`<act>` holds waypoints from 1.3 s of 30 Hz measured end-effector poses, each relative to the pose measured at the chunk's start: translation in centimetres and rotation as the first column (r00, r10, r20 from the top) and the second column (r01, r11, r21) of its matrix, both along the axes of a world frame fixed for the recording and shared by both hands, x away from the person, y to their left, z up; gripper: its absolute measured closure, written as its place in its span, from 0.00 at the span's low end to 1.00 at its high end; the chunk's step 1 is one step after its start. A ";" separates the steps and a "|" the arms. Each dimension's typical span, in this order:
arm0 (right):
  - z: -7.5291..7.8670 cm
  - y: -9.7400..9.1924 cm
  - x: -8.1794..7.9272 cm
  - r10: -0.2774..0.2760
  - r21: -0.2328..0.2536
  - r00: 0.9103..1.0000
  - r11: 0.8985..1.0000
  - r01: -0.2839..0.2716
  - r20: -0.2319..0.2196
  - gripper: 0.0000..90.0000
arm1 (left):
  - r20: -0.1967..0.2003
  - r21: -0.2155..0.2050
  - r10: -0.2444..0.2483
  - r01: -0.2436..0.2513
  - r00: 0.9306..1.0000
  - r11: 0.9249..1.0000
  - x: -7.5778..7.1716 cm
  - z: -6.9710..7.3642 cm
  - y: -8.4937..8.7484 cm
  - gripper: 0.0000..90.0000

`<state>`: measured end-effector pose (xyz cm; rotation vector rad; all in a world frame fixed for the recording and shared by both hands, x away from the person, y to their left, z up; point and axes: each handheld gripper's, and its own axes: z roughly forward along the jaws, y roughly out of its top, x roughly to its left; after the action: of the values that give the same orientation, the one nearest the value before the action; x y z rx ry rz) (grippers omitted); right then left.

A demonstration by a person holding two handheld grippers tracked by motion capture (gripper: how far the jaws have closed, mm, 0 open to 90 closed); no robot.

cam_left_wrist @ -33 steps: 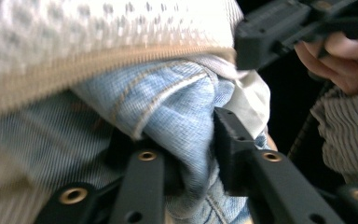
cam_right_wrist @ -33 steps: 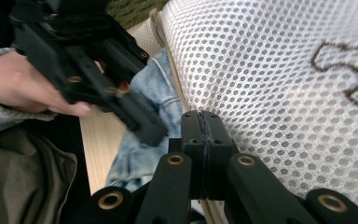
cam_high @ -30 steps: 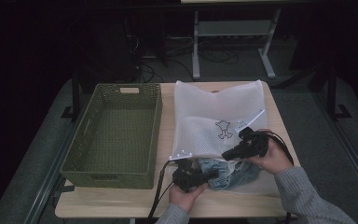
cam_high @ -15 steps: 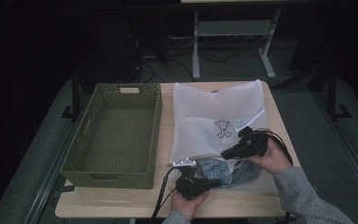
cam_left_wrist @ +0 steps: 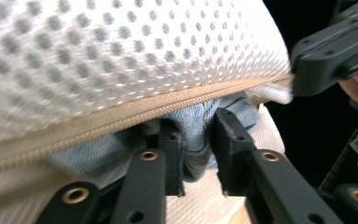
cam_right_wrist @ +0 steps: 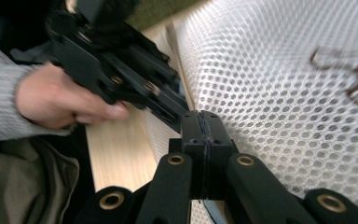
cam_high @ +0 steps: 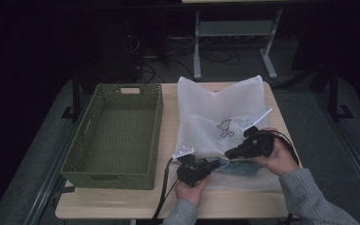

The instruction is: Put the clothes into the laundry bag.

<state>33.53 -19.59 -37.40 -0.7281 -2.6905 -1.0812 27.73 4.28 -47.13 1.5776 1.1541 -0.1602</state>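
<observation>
A white mesh laundry bag (cam_high: 222, 110) lies flat on the table, its zipped mouth (cam_left_wrist: 121, 114) facing the person. A blue denim cloth (cam_high: 238, 168) sits in that mouth, partly under the mesh. My left gripper (cam_high: 218, 164) points right into the opening. In the left gripper view its jaws (cam_left_wrist: 197, 122) hold a fold of the denim cloth (cam_left_wrist: 196, 144); they have just been opening a little, with the cloth still between them. My right gripper (cam_high: 228, 153) is shut on the bag's upper edge and holds it up (cam_right_wrist: 204, 116).
A green woven basket (cam_high: 86, 161) stands at the left of the table, touching nothing. The bag's white tags (cam_high: 255, 119) lie near the right hand. A black cable (cam_high: 161, 197) trails from the left gripper over the table's front edge.
The left gripper has shifted right towards the bag's mouth, and less of the blue cloth shows outside the mesh. The right gripper has stayed on the bag's edge.
</observation>
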 end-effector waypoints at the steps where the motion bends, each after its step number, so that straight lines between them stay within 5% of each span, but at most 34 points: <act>1: -0.6 0.1 0.1 -0.002 -0.007 1.000 1.000 0.002 -0.013 0.99 | -0.006 0.000 -0.001 0.001 1.000 1.000 -0.2 -0.3 0.2 0.75; 4: -1.8 0.3 0.5 0.001 -0.007 0.999 1.000 -0.001 -0.040 0.99 | -0.030 0.024 0.012 -0.011 0.999 1.000 -0.8 -0.6 0.8 0.61; 9: -1.5 0.3 0.6 -0.001 0.002 0.999 1.000 0.001 -0.036 0.99 | -0.061 0.059 0.026 -0.023 0.998 0.998 -2.0 -1.1 1.4 0.42; 11: -1.4 0.4 0.6 0.001 0.003 1.000 1.000 -0.001 -0.029 0.99 | -0.069 0.053 0.026 -0.022 0.997 0.998 -2.0 -1.4 1.3 0.40; 13: -1.3 0.6 0.6 0.003 0.002 1.000 1.000 -0.003 -0.025 0.99 | -0.063 0.001 -0.013 0.014 0.998 1.000 -1.7 -1.6 1.0 0.39; 15: -1.3 0.7 0.3 0.007 0.008 1.000 1.000 -0.007 -0.017 0.99 | -0.032 0.013 -0.027 0.027 0.999 1.000 -1.4 -1.5 0.4 0.41; 17: -1.3 0.7 0.1 0.016 0.020 1.000 1.000 -0.016 -0.020 0.99 | -0.035 0.007 -0.048 0.048 0.998 0.999 -0.9 -1.5 -0.1 0.57; 22: -0.9 0.4 -0.2 0.000 0.027 1.000 1.000 0.000 0.006 0.89 | -0.029 -0.007 -0.047 0.047 0.998 0.999 -0.3 -1.2 -0.5 0.78; 25: -0.3 0.0 -0.6 -0.009 0.039 0.999 0.999 0.007 0.046 0.79 | -0.024 -0.004 -0.051 0.051 0.998 0.999 -0.3 -1.0 -0.4 0.81; 32: 0.7 -1.1 -2.1 0.002 0.071 0.996 0.997 -0.009 0.094 0.73 | -0.035 -0.007 -0.050 0.050 0.998 0.999 -0.1 -0.9 -0.3 0.81; 39: -1.8 -0.8 -4.5 0.057 0.025 0.994 0.998 -0.059 0.092 0.69 | -0.035 -0.005 -0.050 0.050 0.998 0.999 0.1 -0.9 -0.4 0.81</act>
<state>29.01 -20.42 -39.15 -0.6065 -2.7474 -1.1619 27.81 3.92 -48.06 1.6062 1.1407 -0.2242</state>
